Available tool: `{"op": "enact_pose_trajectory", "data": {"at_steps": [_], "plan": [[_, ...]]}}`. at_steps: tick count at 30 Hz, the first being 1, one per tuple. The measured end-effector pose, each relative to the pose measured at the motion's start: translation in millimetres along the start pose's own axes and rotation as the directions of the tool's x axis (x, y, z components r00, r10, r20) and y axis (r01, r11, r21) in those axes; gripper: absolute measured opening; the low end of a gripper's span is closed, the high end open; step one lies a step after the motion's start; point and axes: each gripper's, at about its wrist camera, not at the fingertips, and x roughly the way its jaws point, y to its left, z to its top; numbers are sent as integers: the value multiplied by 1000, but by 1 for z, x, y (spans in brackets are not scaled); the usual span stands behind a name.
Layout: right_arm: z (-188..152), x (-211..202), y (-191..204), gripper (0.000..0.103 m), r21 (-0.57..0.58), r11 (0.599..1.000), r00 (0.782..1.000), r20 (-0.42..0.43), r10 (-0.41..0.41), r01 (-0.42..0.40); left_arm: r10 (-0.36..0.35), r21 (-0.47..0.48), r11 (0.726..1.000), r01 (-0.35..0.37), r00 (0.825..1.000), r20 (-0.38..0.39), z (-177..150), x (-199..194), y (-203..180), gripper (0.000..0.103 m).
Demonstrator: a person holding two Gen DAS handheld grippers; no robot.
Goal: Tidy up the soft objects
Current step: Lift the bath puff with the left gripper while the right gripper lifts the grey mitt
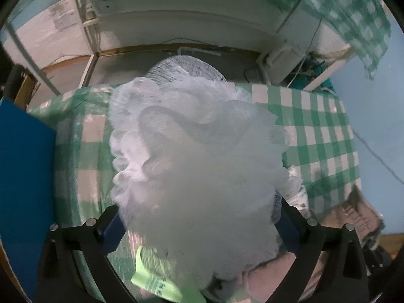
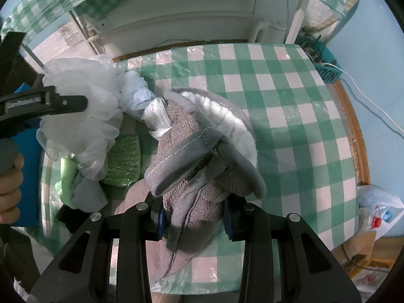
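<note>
My left gripper [image 1: 199,229] is shut on a white mesh bath pouf [image 1: 192,156] that fills the middle of the left wrist view and hides the fingertips. The pouf [image 2: 80,111] and left gripper [image 2: 63,103] also show at the left of the right wrist view, held above the table. My right gripper [image 2: 193,219] is shut on a grey slipper with white fleece lining [image 2: 202,151], lifted above the green checked tablecloth [image 2: 290,126]. Under the pouf lie a green sponge cloth [image 2: 123,161], a light green cloth [image 1: 156,277] and a blue-white bundle [image 2: 141,96].
A blue box [image 1: 22,176] stands at the table's left. A pinkish cloth [image 2: 133,199] lies under the slipper. White furniture [image 2: 176,20] stands behind the table. A plastic bag [image 2: 378,212] sits off the right edge, with cables [image 2: 366,101] beyond it.
</note>
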Motion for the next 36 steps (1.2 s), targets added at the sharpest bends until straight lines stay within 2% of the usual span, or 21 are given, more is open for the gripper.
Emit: {"op": "enact_pose_trajectory", "data": {"at_steps": [11,13,18,21,36], "plan": [[2,1,3,33,-2,1000,1000,-7,-7,7,17,20,1000,-16,1000,-20,17,27,-10,99],[2,1,3,33,-5,1000,1000,-6,-8,8,28,35,999,-27,999,-19,16,32,-10,92],[1,2,4,33,-7,1000,1000,-13,-12,12,39,64,997,-39,999,8,13,28,-12,65],[3,0,8,33,-16,1000,1000,-7,-14,13,42,71,997,-45,998,36,10,20,-13,58],[8,-25,21,33,-68,996,996,69,-49,54,44,131,989,-68,983,180,-10,-47,-24,55]]}}
